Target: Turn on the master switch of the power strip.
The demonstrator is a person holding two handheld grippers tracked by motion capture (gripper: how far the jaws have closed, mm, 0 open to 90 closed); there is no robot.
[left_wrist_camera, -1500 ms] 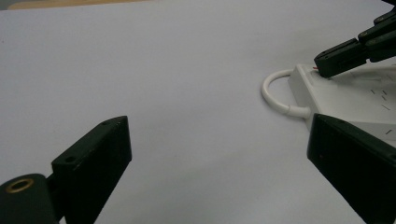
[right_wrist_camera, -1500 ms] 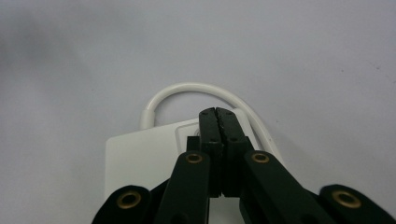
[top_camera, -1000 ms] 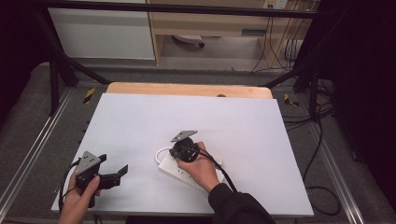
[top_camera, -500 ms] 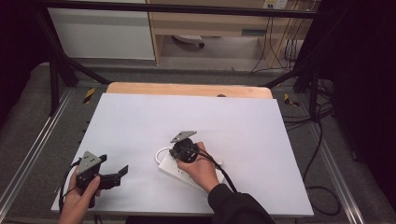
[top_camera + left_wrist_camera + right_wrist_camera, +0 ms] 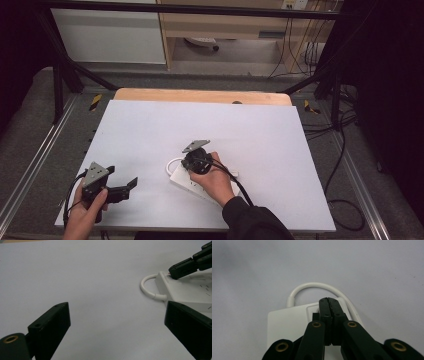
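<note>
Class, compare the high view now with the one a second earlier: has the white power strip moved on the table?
No. The power strip lies at the same spot relative to the table's near edge, with the shut right gripper pressing on its cable end.

Right gripper (image 5: 196, 159) over white power strip (image 5: 181, 176) (cable looped); left gripper (image 5: 125, 186) apart, near table (image 5: 250, 130) edge

left tool (image 5: 131, 183) | edged slightly inward | right tool (image 5: 189, 161) | unchanged
</note>
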